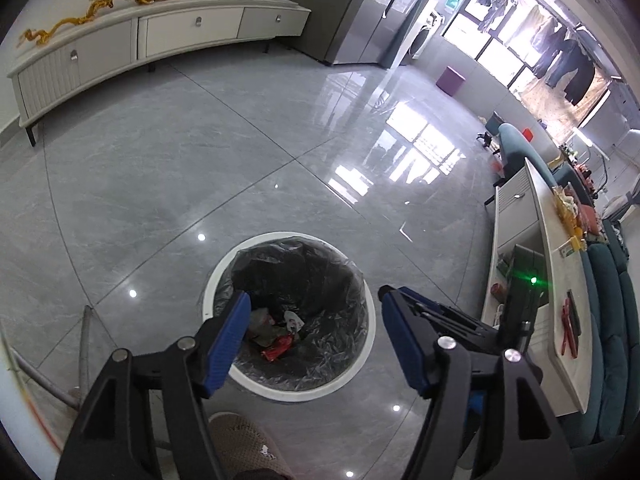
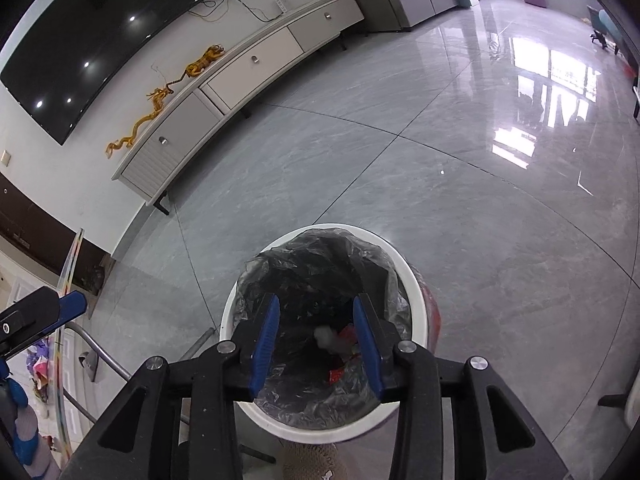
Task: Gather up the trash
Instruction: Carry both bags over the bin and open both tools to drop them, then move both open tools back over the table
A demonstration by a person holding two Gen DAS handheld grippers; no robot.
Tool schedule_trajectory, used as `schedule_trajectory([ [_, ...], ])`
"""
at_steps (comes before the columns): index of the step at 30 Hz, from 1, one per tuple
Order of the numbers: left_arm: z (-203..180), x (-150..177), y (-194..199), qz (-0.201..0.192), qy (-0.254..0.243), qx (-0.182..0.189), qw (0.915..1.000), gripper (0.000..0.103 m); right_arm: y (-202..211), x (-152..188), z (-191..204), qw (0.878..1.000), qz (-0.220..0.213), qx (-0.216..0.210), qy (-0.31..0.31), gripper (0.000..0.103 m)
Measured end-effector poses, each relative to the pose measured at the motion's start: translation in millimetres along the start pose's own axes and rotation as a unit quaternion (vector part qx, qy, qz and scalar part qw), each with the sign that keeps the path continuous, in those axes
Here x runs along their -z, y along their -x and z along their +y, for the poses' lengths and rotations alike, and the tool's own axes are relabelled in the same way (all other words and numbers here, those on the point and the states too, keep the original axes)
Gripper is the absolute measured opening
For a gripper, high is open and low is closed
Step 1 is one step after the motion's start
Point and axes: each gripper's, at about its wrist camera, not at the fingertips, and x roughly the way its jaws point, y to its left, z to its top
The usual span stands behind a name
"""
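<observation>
A white trash bin (image 1: 370, 344) with a black liner stands on the grey floor. Crumpled wrappers, red and white, lie at its bottom (image 1: 280, 336). My left gripper (image 1: 314, 300) is open and empty, held above the bin's mouth. In the right wrist view the same bin (image 2: 408, 276) sits directly below my right gripper (image 2: 316, 308), which is open and empty over the opening. Trash (image 2: 340, 344) shows between its blue pads. More wrappers and scraps lie on a white coffee table (image 1: 552, 248) at the right of the left wrist view.
A long white TV cabinet (image 1: 160, 36) with yellow toy figures runs along the far wall under a dark TV (image 2: 100, 32). A teal sofa (image 1: 612, 320) stands behind the coffee table. My slippered foot (image 1: 244, 440) is beside the bin. Metal legs (image 1: 84, 356) stand at left.
</observation>
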Motion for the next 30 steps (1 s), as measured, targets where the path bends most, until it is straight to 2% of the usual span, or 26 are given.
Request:
schedule_trajectory([
  [7,-2,28,46,-0.024,-0.019,-0.034,0.9989,0.067,20,7,20,1.000,-0.015,-0.012,0.010,0.037],
  [15,8,67,111,-0.066,-0.023,-0.075,0.9948,0.067,47,14,63,0.998,-0.029,-0.029,0.047,0.041],
  [20,22,100,168,-0.113,-0.017,-0.121,0.9860,0.068,62,20,97,0.995,-0.032,-0.045,0.080,0.042],
  [30,73,189,257,-0.169,0.062,-0.197,0.9637,0.074,83,41,166,0.985,-0.028,-0.089,0.148,0.046],
])
